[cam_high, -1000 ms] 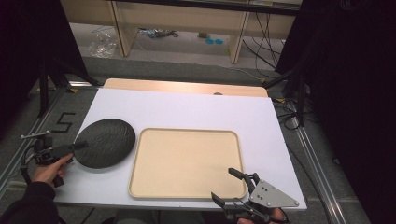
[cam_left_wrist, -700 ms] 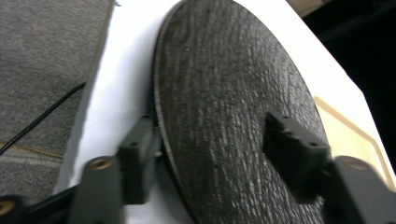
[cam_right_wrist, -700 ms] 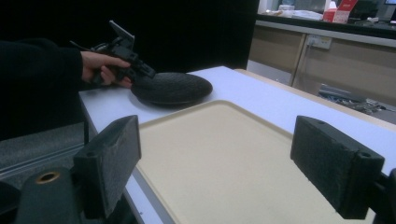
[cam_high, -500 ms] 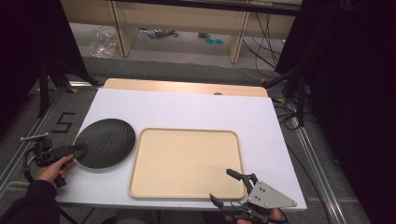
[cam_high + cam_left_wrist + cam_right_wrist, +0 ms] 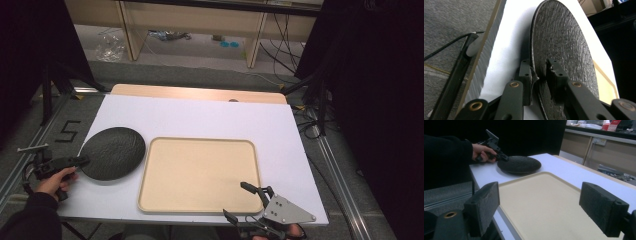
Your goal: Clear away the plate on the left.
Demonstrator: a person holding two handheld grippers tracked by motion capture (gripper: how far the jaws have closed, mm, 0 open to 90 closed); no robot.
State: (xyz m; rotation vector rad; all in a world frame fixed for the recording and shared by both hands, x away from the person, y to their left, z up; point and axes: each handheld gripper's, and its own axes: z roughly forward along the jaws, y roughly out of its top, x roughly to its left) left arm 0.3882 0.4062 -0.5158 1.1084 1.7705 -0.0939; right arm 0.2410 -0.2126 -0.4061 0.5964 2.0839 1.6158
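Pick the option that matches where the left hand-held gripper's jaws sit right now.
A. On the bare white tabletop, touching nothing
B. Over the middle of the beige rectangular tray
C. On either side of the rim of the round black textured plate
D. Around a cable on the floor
C: in the left gripper view, the left hand-held gripper has just been closing, one jaw on each side of the round black textured plate's rim.

Beige tray (image 5: 200, 175) lies flat on white table (image 5: 200, 117), near its front edge (wooden shelving (image 5: 190, 25) behind, w/ cables (image 5: 285, 35) on floor).
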